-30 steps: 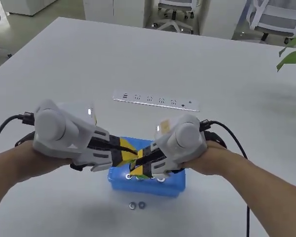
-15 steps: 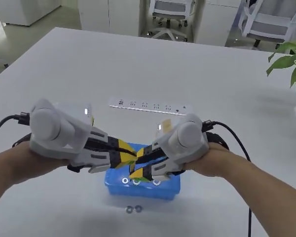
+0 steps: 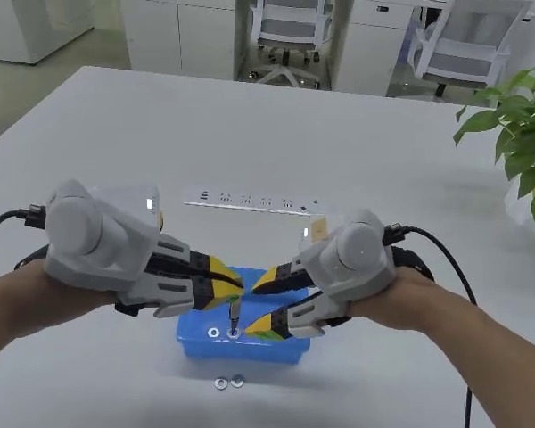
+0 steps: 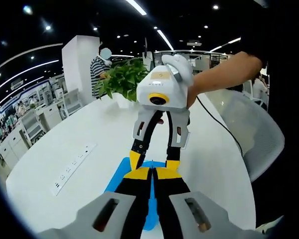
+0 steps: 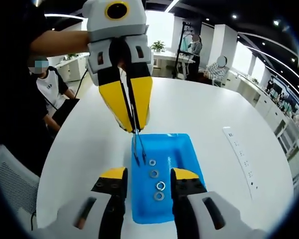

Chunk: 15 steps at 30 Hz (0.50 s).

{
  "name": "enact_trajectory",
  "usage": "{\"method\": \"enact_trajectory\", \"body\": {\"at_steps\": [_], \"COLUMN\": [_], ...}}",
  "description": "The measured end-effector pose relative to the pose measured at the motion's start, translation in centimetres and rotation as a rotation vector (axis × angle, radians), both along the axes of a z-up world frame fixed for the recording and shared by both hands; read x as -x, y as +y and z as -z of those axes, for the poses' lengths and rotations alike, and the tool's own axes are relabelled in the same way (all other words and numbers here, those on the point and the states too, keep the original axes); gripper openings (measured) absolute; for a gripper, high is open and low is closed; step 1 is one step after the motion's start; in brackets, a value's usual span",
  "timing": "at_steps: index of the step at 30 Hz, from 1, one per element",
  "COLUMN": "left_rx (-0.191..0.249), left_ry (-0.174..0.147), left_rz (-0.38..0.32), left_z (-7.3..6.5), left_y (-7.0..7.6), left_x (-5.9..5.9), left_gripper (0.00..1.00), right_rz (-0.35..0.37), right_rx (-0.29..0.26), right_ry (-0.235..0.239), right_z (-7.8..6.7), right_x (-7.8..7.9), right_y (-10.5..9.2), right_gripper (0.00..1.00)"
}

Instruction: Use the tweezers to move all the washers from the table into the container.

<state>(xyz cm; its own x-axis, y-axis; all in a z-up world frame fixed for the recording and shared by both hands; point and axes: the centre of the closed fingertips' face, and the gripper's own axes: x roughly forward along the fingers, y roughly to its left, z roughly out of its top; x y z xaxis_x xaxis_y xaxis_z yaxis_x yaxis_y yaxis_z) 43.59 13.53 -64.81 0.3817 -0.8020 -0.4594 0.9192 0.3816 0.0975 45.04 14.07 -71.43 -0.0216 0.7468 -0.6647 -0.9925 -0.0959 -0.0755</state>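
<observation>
- Left tool (image 5: 133,128): jaws pressed together on the upper end of the tweezers (image 5: 137,144), which hang downward. Their tips are over the left part of the container (image 5: 182,149), close above its floor.
- Tweezer tips: I cannot make out a washer between them in the right gripper view; in the head view they are too small to judge.
- Right tool (image 5: 148,174): jaws spread and holding nothing. It hovers above the container from the right, facing the left tool, with its tips near the tweezers but apart from them.
- Container: a shallow blue tray on the white table (image 3: 250,134), in front of me and nearer than the power strip (image 3: 250,201).
- Done, as I read it: four washers in the container (image 5: 154,174), lying in a loose line along its floor.
- Left to do: two washers on the table (image 3: 220,383), side by side just beyond the container's near wall and close to each other. I see no other washers on the table.
- Progress, my estimate: about two thirds, four in and two out. The next pick calls for carrying the tweezers over the near wall and down to that pair.
- Handling note: the washers lie flat on a smooth table, so I expect the tips to need an edge to bite on.
</observation>
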Motion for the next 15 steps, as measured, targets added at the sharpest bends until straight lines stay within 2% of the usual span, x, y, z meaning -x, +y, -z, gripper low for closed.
{"method": "enact_trajectory", "body": {"at_steps": [7, 15], "left_rx": [0.000, -0.001], "left_ry": [0.002, -0.003], "left_rz": [0.027, 0.038], "left_z": [-0.1, -0.5], "left_y": [-0.7, -0.8], "left_x": [0.9, 1.3], "left_gripper": [0.05, 0.05], "right_rz": [0.060, 0.130], "right_rx": [0.004, -0.009], "right_ry": [-0.001, 0.003], "right_z": [-0.4, -0.6], "right_x": [0.3, 0.8], "right_y": [-1.7, -3.2], "right_gripper": [0.44, 0.53]}}
